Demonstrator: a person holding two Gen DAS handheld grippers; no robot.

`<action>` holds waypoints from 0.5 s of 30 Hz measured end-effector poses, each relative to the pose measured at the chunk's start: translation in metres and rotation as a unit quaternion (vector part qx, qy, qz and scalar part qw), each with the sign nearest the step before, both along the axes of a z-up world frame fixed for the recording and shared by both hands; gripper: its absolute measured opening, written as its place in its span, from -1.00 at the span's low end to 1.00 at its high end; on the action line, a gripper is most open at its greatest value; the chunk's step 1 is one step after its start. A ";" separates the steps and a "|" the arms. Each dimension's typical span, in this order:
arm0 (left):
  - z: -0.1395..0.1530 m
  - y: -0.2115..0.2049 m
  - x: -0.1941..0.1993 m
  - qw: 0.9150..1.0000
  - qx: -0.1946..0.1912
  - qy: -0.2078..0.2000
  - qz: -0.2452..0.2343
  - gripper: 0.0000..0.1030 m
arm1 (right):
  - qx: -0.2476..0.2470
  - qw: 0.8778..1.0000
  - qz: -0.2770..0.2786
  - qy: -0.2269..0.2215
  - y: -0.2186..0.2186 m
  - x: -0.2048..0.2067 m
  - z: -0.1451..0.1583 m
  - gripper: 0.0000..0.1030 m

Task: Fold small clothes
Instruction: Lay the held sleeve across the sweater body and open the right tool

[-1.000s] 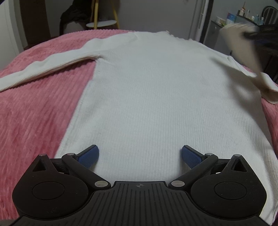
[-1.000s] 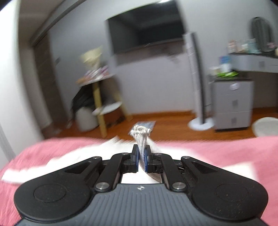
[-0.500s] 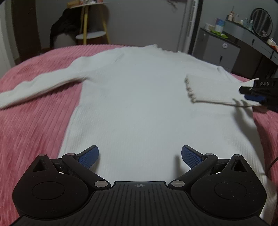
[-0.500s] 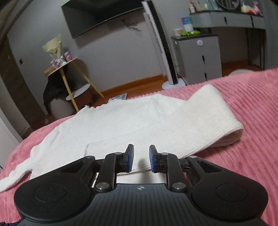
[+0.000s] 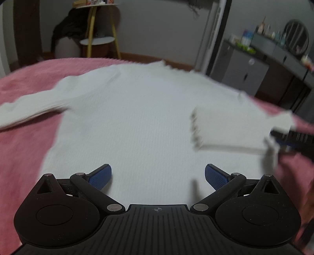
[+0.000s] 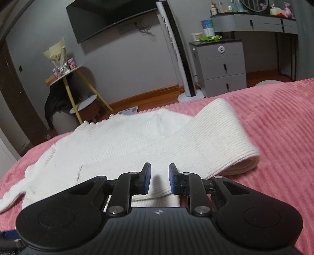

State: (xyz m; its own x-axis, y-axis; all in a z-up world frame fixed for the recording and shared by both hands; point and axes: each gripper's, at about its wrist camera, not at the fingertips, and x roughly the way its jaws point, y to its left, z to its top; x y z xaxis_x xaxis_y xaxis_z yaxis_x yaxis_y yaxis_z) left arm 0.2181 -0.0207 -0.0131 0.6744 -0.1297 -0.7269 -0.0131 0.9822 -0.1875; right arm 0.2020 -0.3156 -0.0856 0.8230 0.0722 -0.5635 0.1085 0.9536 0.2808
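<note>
White ribbed sweater (image 5: 137,121) lying flat on the pink corduroy bed cover (image 5: 23,141), body spread out, far sleeve (image 5: 31,107) stretched off to the left edge. Near sleeve (image 6: 206,141) doubled back across the chest, cuff (image 5: 196,127) resting on the body, fold bulging at the right side.

Left gripper (image 5: 158,174) hovering over the hem, fingers (image 5: 100,174) spread wide, gripping nothing. Pretty blurry on that side.

Right gripper (image 6: 159,179) low beside the folded sleeve, fingers (image 6: 146,178) just been parting a little, small gap, only flat fabric below and nothing pinched between the pads.

Behind the bed: yellow-legged side table (image 6: 78,94), wall TV (image 6: 109,17), tower fan (image 6: 180,55), grey drawer unit (image 6: 221,66).
</note>
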 end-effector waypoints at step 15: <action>-0.030 -0.019 0.096 0.984 -0.169 0.058 -0.004 -0.10 | 0.028 0.999 -0.030 -0.001 -0.024 0.001 -0.009 -0.45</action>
